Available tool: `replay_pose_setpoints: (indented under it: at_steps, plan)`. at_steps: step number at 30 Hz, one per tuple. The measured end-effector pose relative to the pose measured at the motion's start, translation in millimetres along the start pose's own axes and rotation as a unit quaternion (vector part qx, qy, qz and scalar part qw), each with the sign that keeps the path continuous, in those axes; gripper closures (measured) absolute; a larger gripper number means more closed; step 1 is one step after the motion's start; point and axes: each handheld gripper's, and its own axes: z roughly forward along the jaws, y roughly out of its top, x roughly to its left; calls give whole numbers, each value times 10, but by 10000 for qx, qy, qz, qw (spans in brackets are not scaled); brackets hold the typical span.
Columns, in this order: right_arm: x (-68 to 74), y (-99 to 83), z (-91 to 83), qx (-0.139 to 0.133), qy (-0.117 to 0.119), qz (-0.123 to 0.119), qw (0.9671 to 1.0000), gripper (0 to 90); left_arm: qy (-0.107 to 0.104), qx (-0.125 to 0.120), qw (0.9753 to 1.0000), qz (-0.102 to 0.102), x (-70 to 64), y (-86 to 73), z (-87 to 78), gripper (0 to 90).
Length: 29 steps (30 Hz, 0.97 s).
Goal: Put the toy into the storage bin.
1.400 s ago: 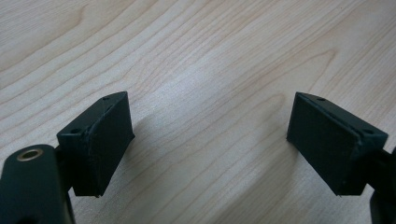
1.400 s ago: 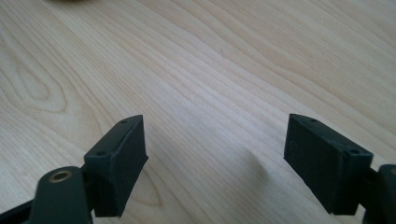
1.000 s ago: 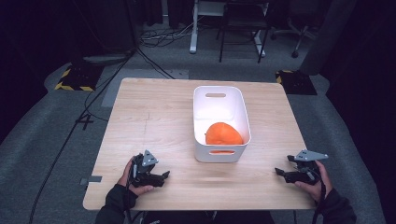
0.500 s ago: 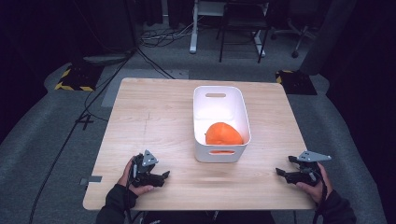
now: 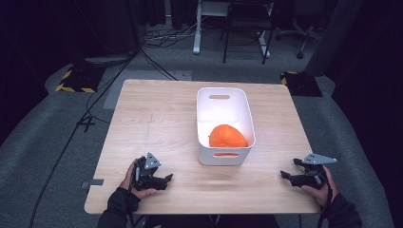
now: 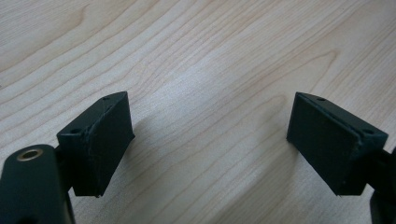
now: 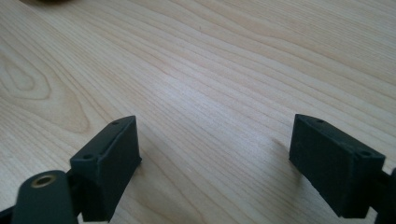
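Observation:
A white plastic bin (image 5: 240, 111) stands lengthwise on the right half of the wooden table (image 5: 157, 118). An orange rounded object (image 5: 227, 136) lies inside it at the near end. My left gripper (image 5: 167, 179) rests low near the table's front left, held in a hand, its jaws pointing right. In the left gripper view, the left gripper (image 6: 208, 140) is open with bare wood between its pads. My right gripper (image 5: 284, 175) sits near the front right corner, pointing left toward the bin. In the right gripper view, the right gripper (image 7: 215, 154) is open over bare wood.
The table's front edge (image 5: 199, 211) lies just behind both hands. Grey carpet surrounds the table, with cables (image 5: 81, 121) trailing at the left. A desk frame (image 5: 197, 28) and chair legs (image 5: 242, 35) stand beyond the far edge.
The right gripper has shifted very slightly; the left gripper, bin and orange object stay where they were.

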Motion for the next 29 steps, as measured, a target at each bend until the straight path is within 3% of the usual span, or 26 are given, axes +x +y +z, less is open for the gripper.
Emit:
replay_pose_setpoints:
  at_steps: [29]
  plan:
    - [17,6,8,-1,-63,73,10000,163,-4,-6,10000,-10,2,2,3,145]
